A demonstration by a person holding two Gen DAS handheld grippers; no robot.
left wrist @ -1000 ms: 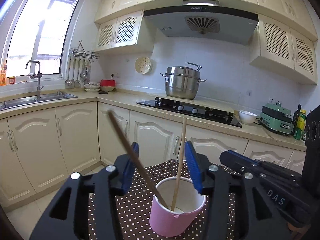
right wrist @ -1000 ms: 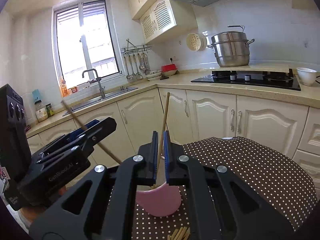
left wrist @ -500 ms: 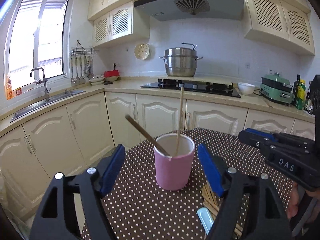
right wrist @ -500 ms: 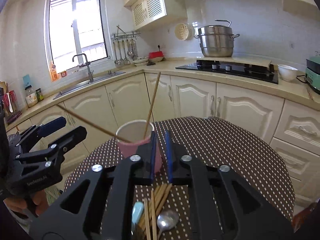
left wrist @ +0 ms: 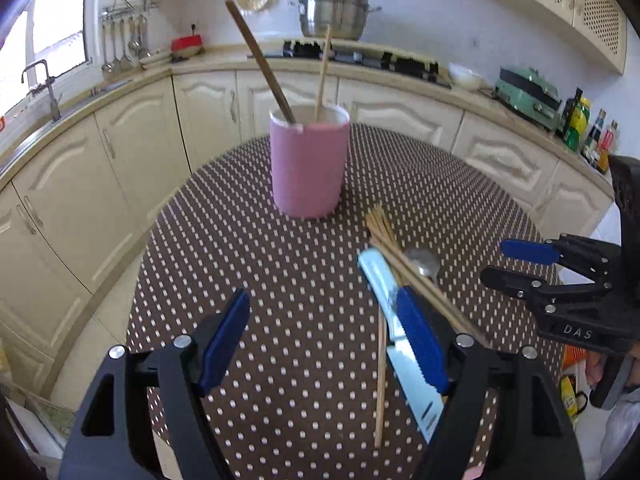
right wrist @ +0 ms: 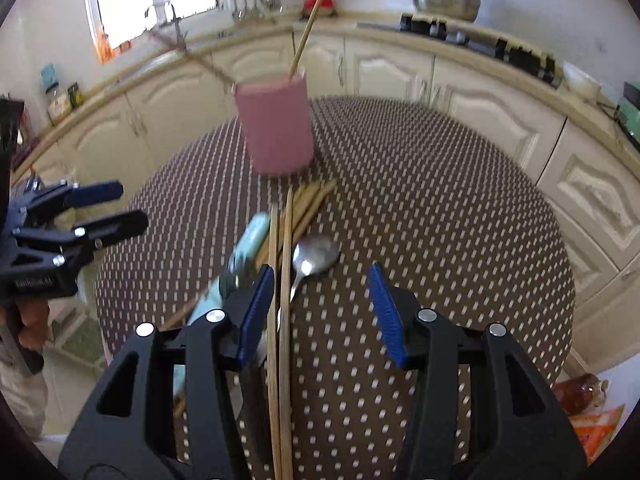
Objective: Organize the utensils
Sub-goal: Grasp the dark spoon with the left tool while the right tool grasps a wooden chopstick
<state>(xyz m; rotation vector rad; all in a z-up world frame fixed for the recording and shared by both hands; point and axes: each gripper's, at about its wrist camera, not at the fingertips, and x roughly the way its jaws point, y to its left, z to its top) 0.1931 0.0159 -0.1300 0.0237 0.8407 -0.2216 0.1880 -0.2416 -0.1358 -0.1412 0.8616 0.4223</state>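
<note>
Matt pink cup (left wrist: 307, 168); wooden chopsticks (right wrist: 280, 320); glossy, probably metal spoon (right wrist: 314, 258).

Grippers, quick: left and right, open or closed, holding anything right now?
Left gripper: open, holding nothing.
Right gripper: jaws opening, gripping nothing; loose chopsticks lie on the table between them.

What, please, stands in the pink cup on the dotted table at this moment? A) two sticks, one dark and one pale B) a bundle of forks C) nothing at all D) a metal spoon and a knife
A: the pink cup holds a dark stick and a pale stick, while the spoon and the light blue knife lie on the table.
</note>
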